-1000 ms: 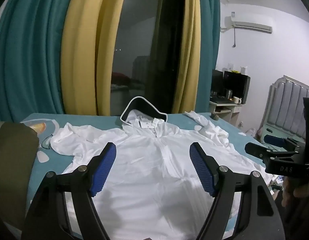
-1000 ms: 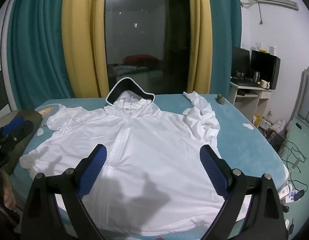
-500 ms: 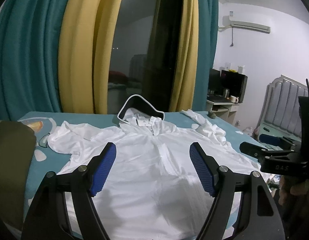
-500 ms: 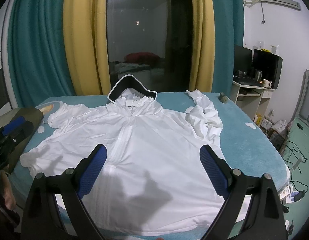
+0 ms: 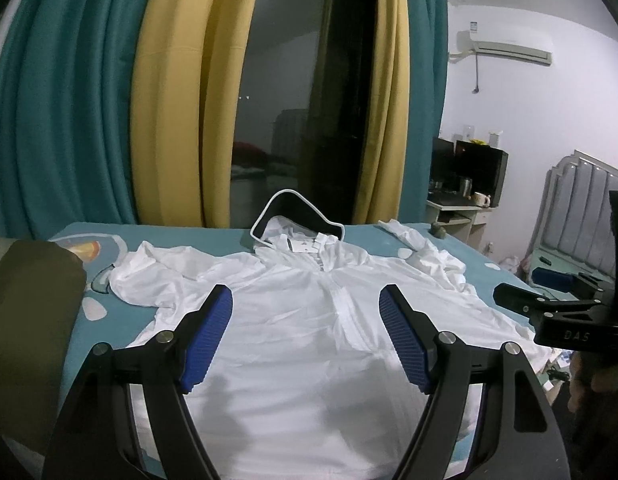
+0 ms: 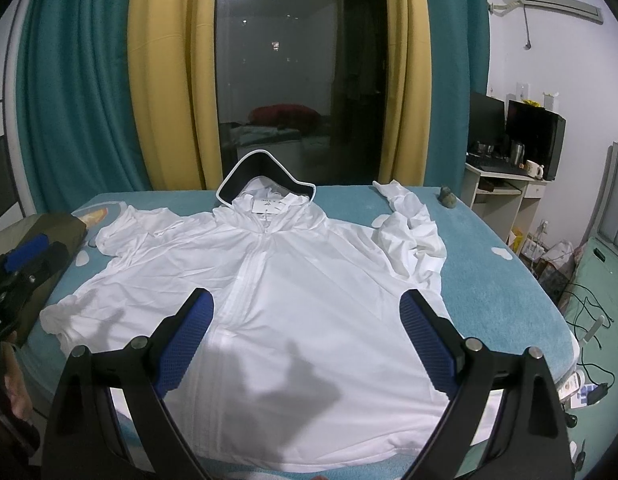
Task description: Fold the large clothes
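While the white hooded jacket (image 6: 309, 288) lies flat ahead of both jaws, left gripper (image 5: 305, 336) and right gripper (image 6: 307, 336) hover spread wide, gripping nothing.

"das" in pale letters on the right hand-held gripper (image 5: 577, 334) body

Both wrist views face the window from the bed's foot, sharing the jacket (image 5: 309, 320), seemingly from above.

Black angular fingers (image 5: 205, 334) with ribbed blue pads (image 6: 185, 336), silver pivot screws, white "DAS" lettering on one frame.
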{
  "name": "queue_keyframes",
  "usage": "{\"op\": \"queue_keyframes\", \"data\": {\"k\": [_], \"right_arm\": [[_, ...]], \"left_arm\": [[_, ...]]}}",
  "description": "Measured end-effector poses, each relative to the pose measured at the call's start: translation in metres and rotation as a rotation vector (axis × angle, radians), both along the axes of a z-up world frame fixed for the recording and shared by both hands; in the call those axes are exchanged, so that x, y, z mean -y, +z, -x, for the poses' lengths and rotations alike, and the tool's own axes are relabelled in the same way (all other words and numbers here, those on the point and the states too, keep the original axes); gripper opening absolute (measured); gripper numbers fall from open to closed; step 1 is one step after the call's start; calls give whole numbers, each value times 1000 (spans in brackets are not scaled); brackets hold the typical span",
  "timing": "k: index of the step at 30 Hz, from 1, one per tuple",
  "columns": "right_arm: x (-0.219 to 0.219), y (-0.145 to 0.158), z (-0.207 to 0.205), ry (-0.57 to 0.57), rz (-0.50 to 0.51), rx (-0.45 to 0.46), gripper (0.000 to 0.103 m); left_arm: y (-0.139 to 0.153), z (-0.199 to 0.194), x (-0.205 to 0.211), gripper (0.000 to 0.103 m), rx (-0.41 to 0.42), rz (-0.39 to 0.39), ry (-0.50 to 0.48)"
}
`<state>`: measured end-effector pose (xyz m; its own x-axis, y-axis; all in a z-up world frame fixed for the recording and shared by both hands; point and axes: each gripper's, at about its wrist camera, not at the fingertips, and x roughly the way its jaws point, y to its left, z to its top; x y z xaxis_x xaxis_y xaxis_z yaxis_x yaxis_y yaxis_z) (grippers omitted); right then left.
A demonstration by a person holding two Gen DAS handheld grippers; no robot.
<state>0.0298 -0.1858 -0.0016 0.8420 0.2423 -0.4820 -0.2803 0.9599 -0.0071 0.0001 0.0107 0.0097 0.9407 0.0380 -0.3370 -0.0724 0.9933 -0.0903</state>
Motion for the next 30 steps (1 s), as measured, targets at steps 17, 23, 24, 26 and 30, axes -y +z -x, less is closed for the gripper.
{"op": "queue_keyframes", "data": {"k": [17,23,24,26,30], "right_arm": [[-4,-1,0,2,3,-1,94],[-5,-1,0,1,5,-3,94],[-5,-1,0,2,4,-4,94],[-6,-1,0,1,5,-3,94],[-5,-1,0,1,5,-3,94]], "left_arm": [[4,-1,-7,79,5,4,8],[4,0,-8,79,18,29,-28],[5,1,-8,79,25,33,-38],[6,1,-9,79,32,23,-25],[3,0,-10,79,21,6,3]]}}
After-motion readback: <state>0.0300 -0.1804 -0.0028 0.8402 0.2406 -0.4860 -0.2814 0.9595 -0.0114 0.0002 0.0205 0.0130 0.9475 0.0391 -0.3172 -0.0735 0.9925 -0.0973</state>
